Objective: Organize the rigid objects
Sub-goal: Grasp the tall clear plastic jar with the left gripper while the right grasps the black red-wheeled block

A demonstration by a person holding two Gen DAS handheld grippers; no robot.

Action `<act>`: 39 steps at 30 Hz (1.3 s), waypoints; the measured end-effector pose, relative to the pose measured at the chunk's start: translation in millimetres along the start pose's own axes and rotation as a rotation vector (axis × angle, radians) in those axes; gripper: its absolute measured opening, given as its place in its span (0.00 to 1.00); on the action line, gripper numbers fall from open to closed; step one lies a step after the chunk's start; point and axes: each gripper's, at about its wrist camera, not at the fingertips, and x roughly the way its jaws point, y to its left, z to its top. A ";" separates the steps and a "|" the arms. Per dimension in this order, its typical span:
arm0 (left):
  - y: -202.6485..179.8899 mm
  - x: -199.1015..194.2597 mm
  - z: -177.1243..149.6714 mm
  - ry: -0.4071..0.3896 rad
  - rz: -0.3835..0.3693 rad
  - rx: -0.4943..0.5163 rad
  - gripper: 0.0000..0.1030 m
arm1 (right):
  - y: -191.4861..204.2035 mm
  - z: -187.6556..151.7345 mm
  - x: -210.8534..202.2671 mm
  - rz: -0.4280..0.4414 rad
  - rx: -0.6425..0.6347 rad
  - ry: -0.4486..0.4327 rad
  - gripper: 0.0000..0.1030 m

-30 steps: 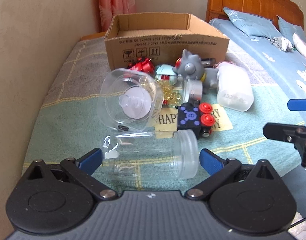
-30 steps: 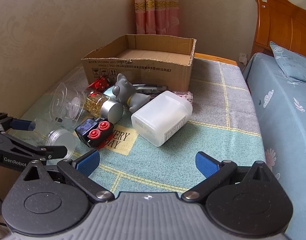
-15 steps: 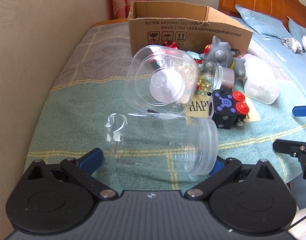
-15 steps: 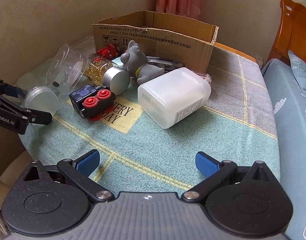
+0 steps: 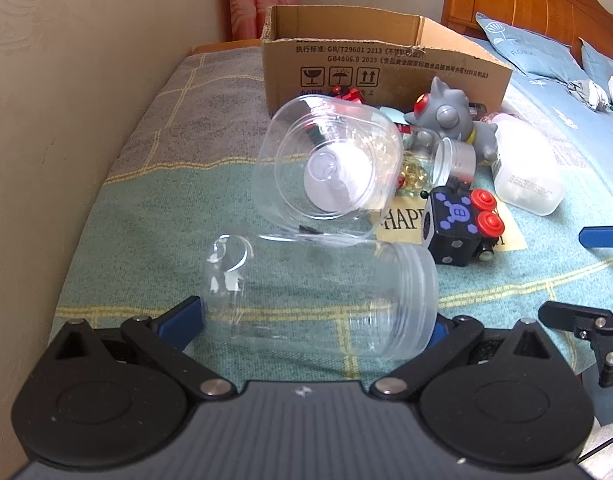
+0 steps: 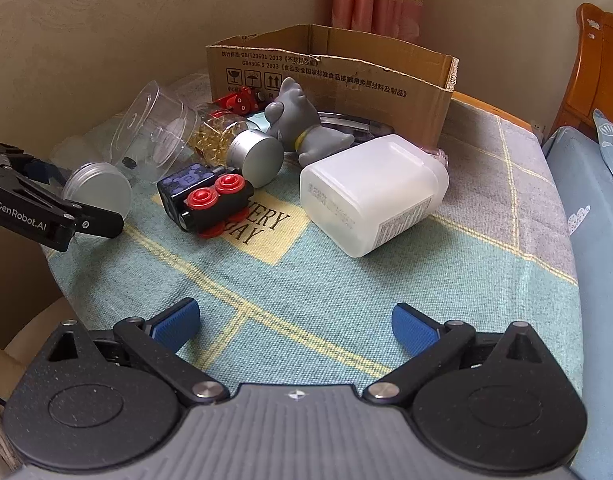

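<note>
Left gripper (image 5: 316, 320) astride clear jar (image 5: 322, 296), tub (image 5: 326, 164) just beyond.

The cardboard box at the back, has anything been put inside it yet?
Cannot tell: both views show only the outer walls and rim of the cardboard box, and its floor is hidden.

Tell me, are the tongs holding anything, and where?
The left tongs sit around the clear plastic jar, one at its base, one at its lidded end; a firm hold cannot be told. The right tongs hold nothing.
</note>
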 end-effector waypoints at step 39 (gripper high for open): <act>28.4 -13.5 2.1 -0.047 -0.037 -0.050 0.99 | 67.8 53.8 40.1 0.277 -0.346 -0.040 1.00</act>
